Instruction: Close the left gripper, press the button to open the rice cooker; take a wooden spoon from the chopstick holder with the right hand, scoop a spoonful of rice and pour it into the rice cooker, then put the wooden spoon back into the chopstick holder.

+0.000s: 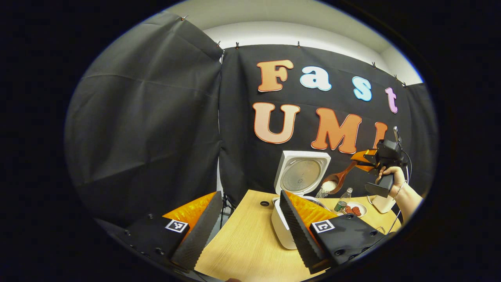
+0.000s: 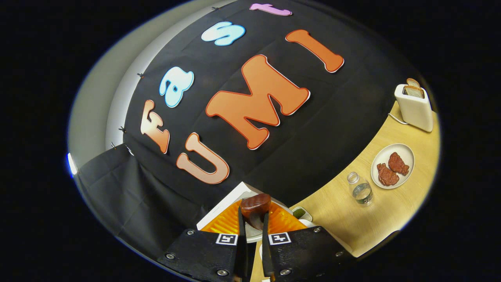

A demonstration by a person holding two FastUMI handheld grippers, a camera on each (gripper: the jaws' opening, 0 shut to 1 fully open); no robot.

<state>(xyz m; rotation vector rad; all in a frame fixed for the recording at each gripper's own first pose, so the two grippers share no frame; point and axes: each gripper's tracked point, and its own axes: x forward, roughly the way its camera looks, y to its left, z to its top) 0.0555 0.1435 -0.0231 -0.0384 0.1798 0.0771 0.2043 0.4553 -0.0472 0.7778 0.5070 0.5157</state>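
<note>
The white rice cooker [image 1: 282, 231] stands on the wooden table with its lid [image 1: 301, 174] swung up. Above its pot, the wooden spoon [image 1: 339, 179] tilts down and white rice [image 1: 327, 188] spills from its bowl. My right gripper [image 1: 359, 161], held by a hand [image 1: 391, 177], is shut on the spoon's handle. In the right gripper view the spoon handle [image 2: 255, 213] is pinched between the fingers of that gripper [image 2: 253, 235], with the cooker's lid edge [image 2: 225, 205] just beyond. My left gripper [image 1: 246, 235] hangs open in front of the cooker, nothing between its fingers.
Right of the cooker stand a small clear bottle [image 2: 360, 190], a plate [image 2: 403, 150] with red pieces, and a white toaster [image 2: 415, 107] with bread in it. The table [image 1: 242, 243] has a round hole [image 1: 265, 203] near the back. Black cloth walls the booth.
</note>
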